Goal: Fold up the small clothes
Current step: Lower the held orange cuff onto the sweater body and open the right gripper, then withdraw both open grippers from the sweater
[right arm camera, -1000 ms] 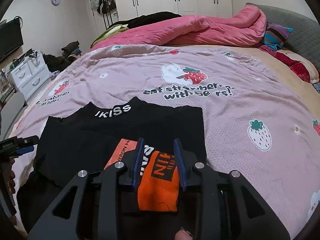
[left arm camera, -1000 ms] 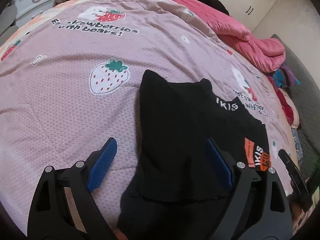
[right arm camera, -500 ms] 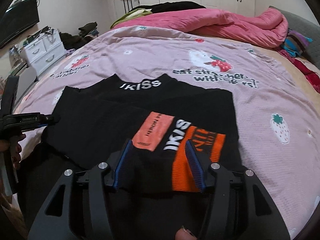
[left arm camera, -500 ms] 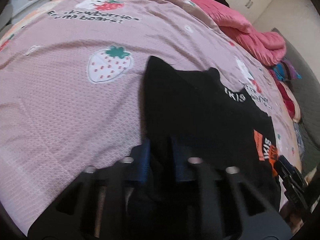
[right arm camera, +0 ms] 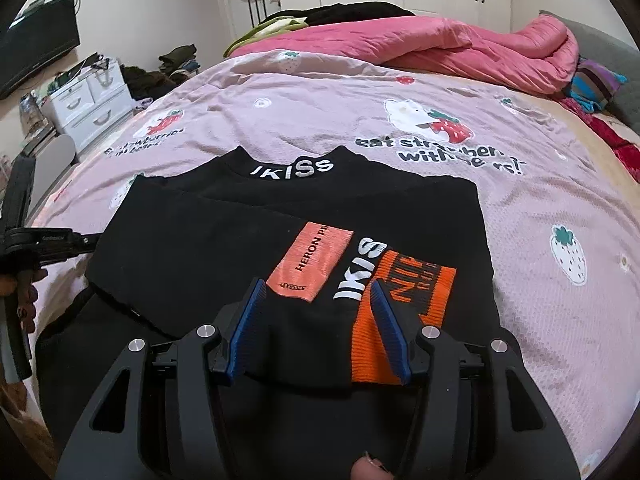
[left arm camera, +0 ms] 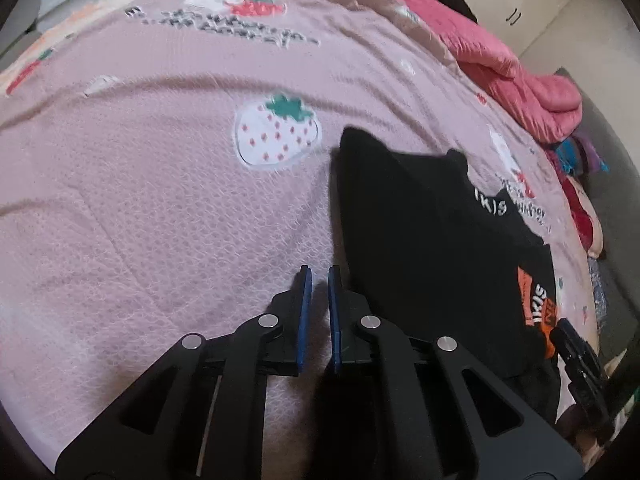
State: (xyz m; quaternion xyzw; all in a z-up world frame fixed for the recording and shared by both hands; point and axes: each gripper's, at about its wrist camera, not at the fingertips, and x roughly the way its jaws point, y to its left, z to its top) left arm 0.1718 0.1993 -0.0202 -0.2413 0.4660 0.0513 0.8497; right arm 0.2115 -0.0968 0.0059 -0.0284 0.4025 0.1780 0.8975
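Two grippers we see: the left gripper (left arm camera: pixel 317 280) is pressed together beside the black garment (right arm camera: pixel 240 236) on the bed (right arm camera: pixel 540 184); the right gripper (right arm camera: pixel 316 286) is spread over its orange cuff (right arm camera: pixel 404 300).

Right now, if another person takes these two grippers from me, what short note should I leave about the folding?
Left gripper: shut, nothing seen held, over the bedspread beside the black top.
Right gripper: fingers just opened, straddling the orange-cuffed sleeve, not pressing it.
Done: that sleeve lies folded across the top's body.
Left to do: probably fold the body in half.
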